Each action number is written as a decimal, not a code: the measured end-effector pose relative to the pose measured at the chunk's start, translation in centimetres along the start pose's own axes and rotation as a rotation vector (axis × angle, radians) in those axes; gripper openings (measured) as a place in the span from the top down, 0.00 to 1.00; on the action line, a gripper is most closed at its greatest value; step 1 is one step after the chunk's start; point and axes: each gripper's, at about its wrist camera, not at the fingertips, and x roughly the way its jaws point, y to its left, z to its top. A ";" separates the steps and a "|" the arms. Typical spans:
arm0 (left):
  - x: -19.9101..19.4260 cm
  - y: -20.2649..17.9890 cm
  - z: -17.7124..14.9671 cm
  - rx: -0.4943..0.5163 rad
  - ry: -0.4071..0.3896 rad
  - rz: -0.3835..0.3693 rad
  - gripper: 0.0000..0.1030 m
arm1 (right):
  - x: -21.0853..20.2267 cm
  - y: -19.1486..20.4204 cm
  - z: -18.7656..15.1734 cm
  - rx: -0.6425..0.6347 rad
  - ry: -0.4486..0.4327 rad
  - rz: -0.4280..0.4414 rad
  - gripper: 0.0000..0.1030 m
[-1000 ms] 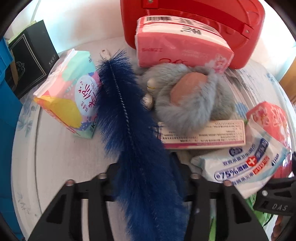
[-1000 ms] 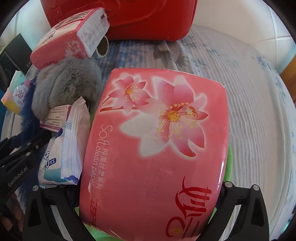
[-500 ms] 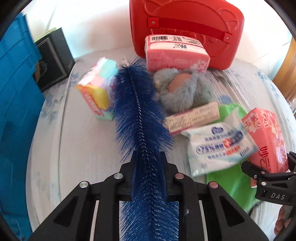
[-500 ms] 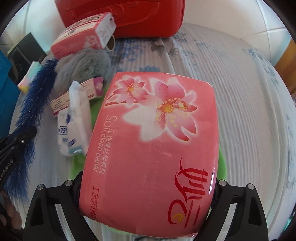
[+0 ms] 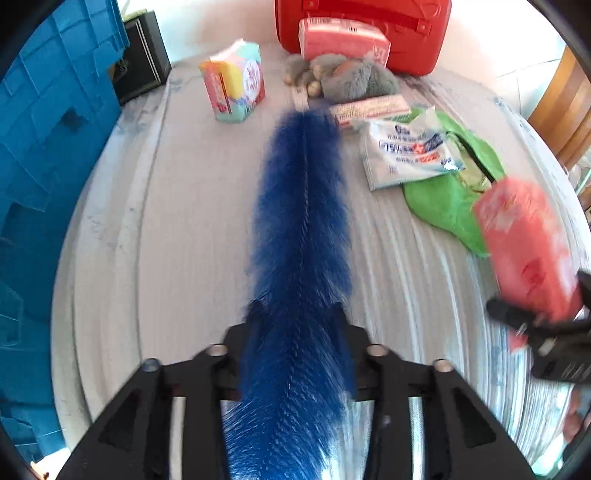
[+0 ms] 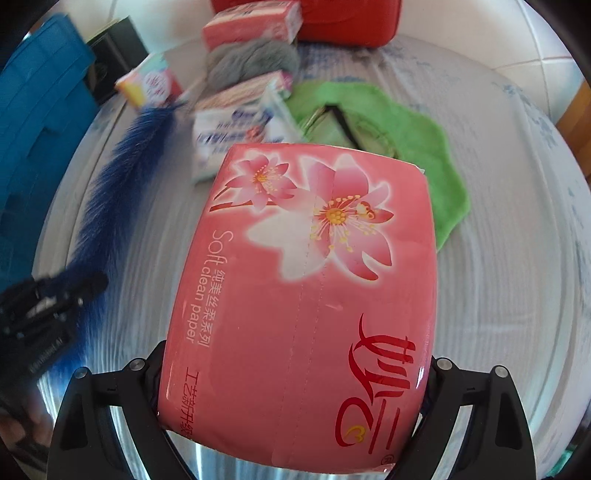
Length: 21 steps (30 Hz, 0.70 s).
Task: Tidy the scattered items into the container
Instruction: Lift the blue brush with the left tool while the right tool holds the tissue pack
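Two loads are up at once: my left gripper (image 5: 295, 332) has its jaws clamped on the blue feather duster (image 5: 301, 236), and my right gripper (image 6: 295, 373) has its jaws clamped on the pink tissue pack (image 6: 306, 280). Both hang above the bed (image 5: 177, 229), nearer me than the green cloth (image 6: 417, 147).

My worry is the duster: it juts far forward, so on a swing toward the blue crate (image 5: 48, 155), left of the cloth, its tip could sweep the wet-wipes pack (image 5: 402, 151). The glossy tissue pack is gripped at one end only and may sag or slip.

The left view shows how much crate wall sits alongside, plus the grey plush (image 5: 354, 75) and red case (image 5: 364, 29) beyond the cloth; the right view alone shows the glasses (image 6: 347, 123) lying on the cloth.
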 end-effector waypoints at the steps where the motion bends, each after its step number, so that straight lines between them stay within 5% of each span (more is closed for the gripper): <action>1: -0.1 0.0 0.3 0.003 -0.020 0.005 0.48 | 0.5 0.1 -0.2 0.002 0.006 -0.005 0.08; 14: 5.8 0.3 3.7 -0.039 -0.034 -0.011 0.43 | 1.1 -0.4 -0.1 0.085 -0.032 -0.055 0.00; 16: 5.7 -0.1 3.5 -0.024 -0.049 -0.020 0.57 | 1.3 -0.6 0.1 0.103 -0.037 -0.056 0.00; 18: 5.4 -0.5 3.0 -0.011 -0.051 -0.027 0.82 | 1.5 -0.5 0.2 0.113 -0.045 -0.065 0.06; 21: 3.4 -0.8 2.1 0.001 -0.094 -0.017 0.84 | 0.6 0.4 0.2 0.110 -0.069 -0.086 0.12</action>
